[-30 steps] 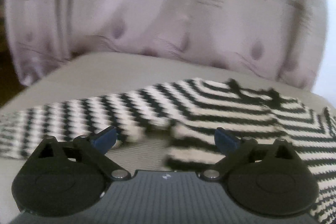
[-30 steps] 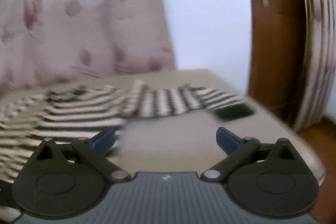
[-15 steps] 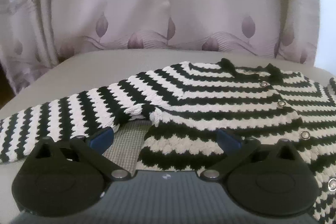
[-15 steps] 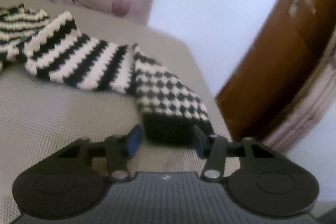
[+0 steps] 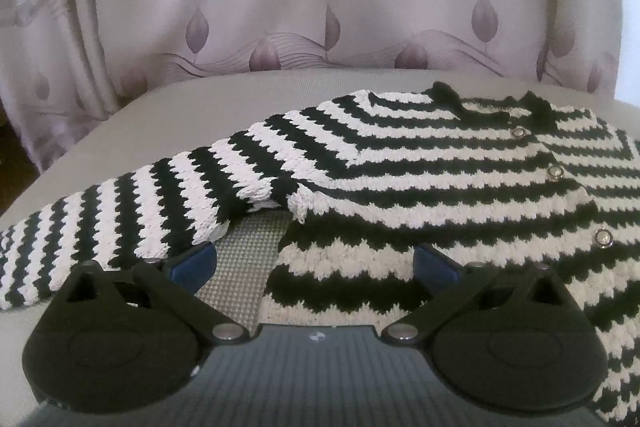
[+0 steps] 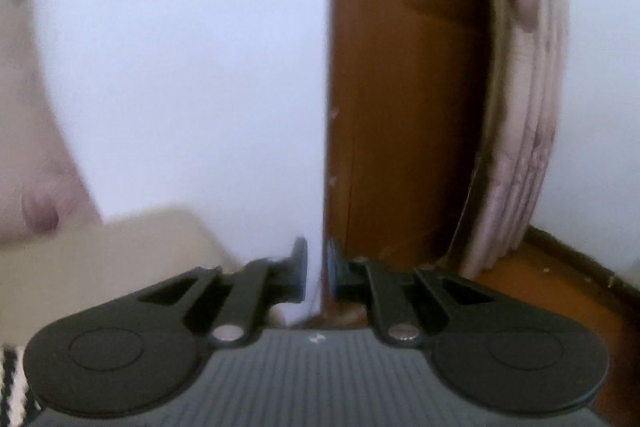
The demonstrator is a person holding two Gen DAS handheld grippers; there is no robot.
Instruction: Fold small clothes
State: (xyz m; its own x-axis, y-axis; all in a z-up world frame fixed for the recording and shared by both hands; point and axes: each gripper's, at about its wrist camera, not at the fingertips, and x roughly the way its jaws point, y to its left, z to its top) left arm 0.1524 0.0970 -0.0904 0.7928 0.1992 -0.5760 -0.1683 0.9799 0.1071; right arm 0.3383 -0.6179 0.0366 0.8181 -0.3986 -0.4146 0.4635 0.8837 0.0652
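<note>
A black-and-white striped knit sweater (image 5: 420,179) with silver buttons lies flat on the grey table (image 5: 240,95), its left sleeve (image 5: 140,203) stretched out to the left. My left gripper (image 5: 314,267) is open low over the armpit, one pad by the sleeve and the other over the body's hem. My right gripper (image 6: 316,267) points at the wall past the table corner (image 6: 120,247). Its jaws are closing and stand almost together; only wall shows through the thin slit. A sliver of striped knit (image 6: 10,379) peeks out at the lower left, under the gripper body.
A pale curtain (image 5: 320,7) with purple leaf prints hangs right behind the table. In the right wrist view, a brown wooden door frame (image 6: 400,107) and a bunched curtain (image 6: 528,107) stand beyond the table's right end, with white wall (image 6: 180,67) between.
My right gripper swung right, off the sleeve cuff it straddled, and its jaws went from wide apart to nearly together. My left gripper sank a little closer to the sweater, still open.
</note>
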